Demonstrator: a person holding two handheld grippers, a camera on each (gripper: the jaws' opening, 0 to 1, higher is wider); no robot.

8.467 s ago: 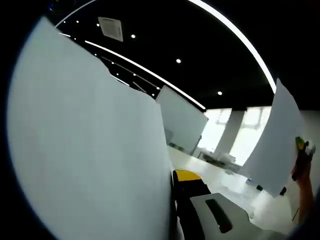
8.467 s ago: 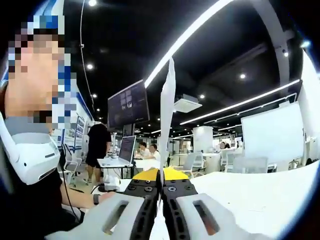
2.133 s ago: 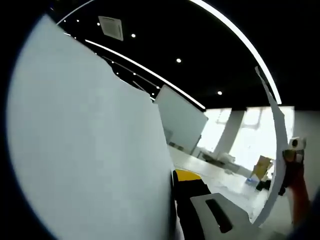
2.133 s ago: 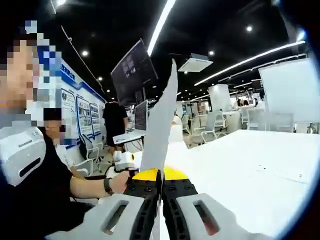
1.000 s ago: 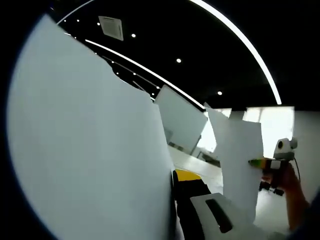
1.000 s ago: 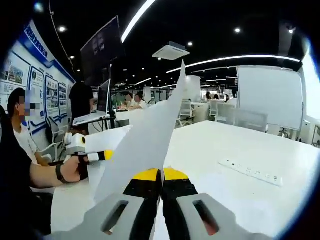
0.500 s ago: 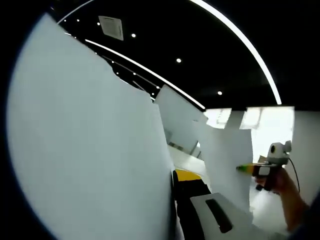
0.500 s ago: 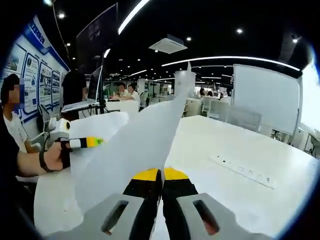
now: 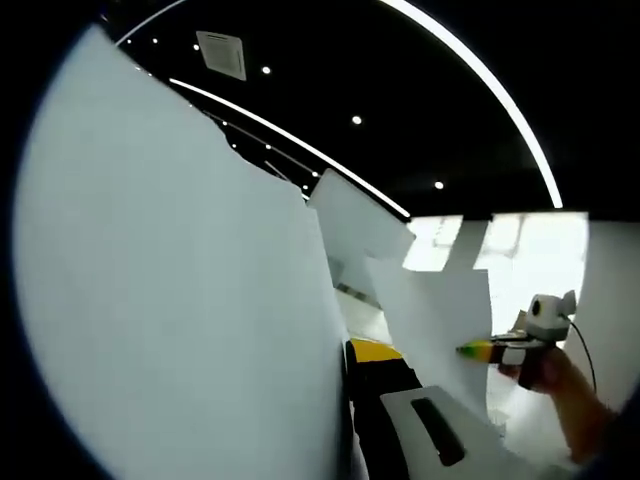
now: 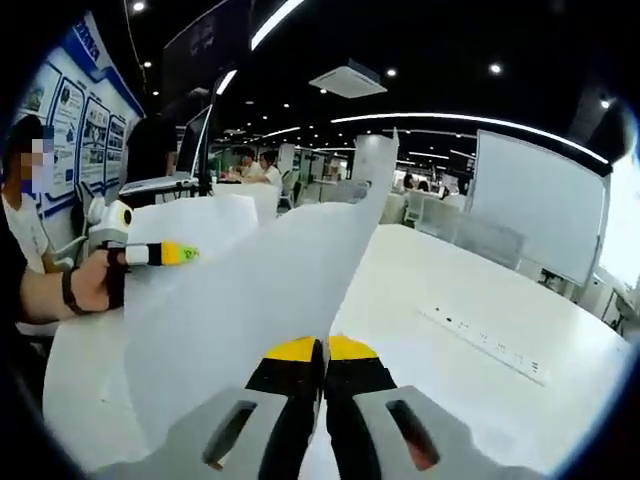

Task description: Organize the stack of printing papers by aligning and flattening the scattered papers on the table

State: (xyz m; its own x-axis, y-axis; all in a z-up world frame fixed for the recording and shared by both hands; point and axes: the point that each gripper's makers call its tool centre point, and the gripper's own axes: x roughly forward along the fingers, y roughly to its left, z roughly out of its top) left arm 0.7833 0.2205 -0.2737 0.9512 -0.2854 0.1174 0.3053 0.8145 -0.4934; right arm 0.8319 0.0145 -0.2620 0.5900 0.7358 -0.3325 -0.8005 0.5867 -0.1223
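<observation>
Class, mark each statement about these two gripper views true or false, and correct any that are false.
1. The right tongs are shut on a sheet of paper. True.
2. The left tongs are open with nothing in them. False: they are shut on a sheet.
3. A power strip lies on the white table. True.
4. Both sheets lie flat on the table. False: both are held up off it.
5. A whiteboard stands beyond the table. True.
</observation>
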